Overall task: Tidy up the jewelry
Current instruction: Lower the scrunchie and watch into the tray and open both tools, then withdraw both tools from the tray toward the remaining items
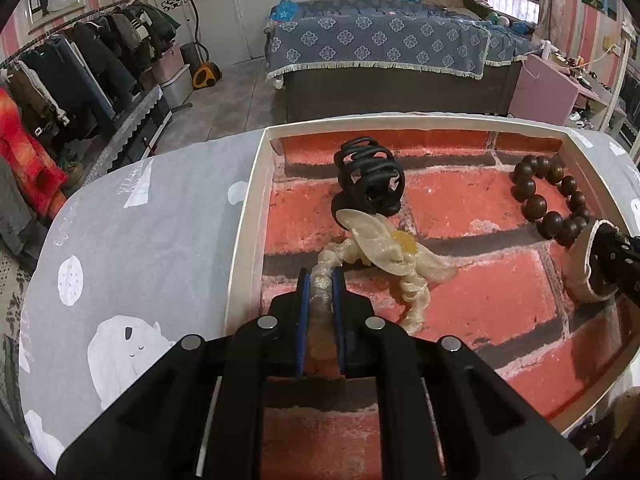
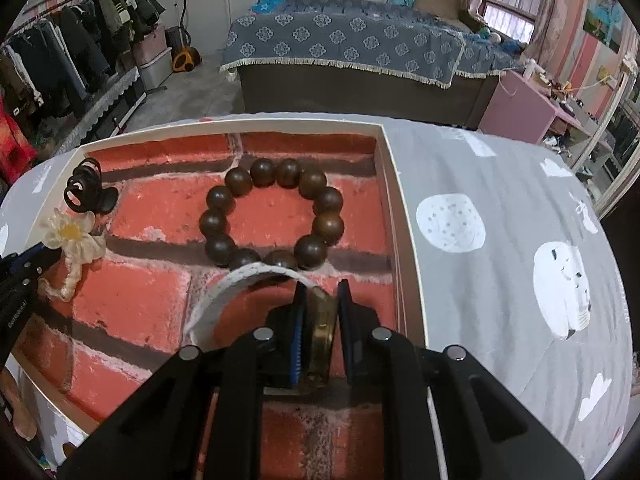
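In the left wrist view, the spiral cord of a glittery flower hair tie (image 1: pixel 384 248) is clamped in the nearly closed left claw (image 1: pixel 321 280), inside the brick-printed tray (image 1: pixel 246 216); just ahead lies a black hair clip (image 1: pixel 368 178), where the soft petals could snag.

In the right wrist view, a pale bangle (image 2: pixel 224 296) is pinched at its brassy edge in the nearly closed right claw (image 2: pixel 321 300); round wooden beads (image 2: pixel 272 216) lie just ahead and could be knocked.

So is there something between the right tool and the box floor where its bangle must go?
Yes: the wooden bead bracelet lies on the box floor just ahead of the right tool; the bangle overlaps its nearest beads.
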Available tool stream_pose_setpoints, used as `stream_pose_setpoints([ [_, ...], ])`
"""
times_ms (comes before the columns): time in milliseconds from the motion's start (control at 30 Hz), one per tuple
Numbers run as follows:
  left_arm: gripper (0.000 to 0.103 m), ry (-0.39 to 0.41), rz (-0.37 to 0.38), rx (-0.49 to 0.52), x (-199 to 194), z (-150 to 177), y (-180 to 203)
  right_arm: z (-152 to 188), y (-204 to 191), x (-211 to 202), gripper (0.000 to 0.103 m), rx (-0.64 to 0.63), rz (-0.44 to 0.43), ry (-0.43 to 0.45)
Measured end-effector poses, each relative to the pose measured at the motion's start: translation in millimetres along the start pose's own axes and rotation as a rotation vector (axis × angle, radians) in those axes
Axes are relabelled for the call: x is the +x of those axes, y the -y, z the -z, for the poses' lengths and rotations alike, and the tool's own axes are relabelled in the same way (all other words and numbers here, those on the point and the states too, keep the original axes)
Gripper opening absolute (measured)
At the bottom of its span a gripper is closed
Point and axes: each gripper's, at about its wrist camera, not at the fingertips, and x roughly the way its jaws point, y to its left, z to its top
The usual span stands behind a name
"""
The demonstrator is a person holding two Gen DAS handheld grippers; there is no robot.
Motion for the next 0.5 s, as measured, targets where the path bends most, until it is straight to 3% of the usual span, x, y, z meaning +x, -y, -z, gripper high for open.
stream_pose_setpoints([
  [267, 0.016, 0.017, -0.026, 0.008, -7, 3, -3, 1, 5, -8, 0.021, -0.001, -0.014, 0.023],
  [333, 0.025, 0.024, -0.035, 0.018, -13, 4, -4, 1, 4, -18, 0.04, -0.009, -0.01, 0.048],
  [367, 0.029, 0.03, -0.041, 0.021, -17, 5, -4, 2, 3, -23, 0.044, -0.012, -0.012, 0.061],
  [500, 0.058, 0.081, -0.057, 0.018, -44, 9, -9, 11, 0, -48, 0.05, -0.043, -0.027, 0.112],
])
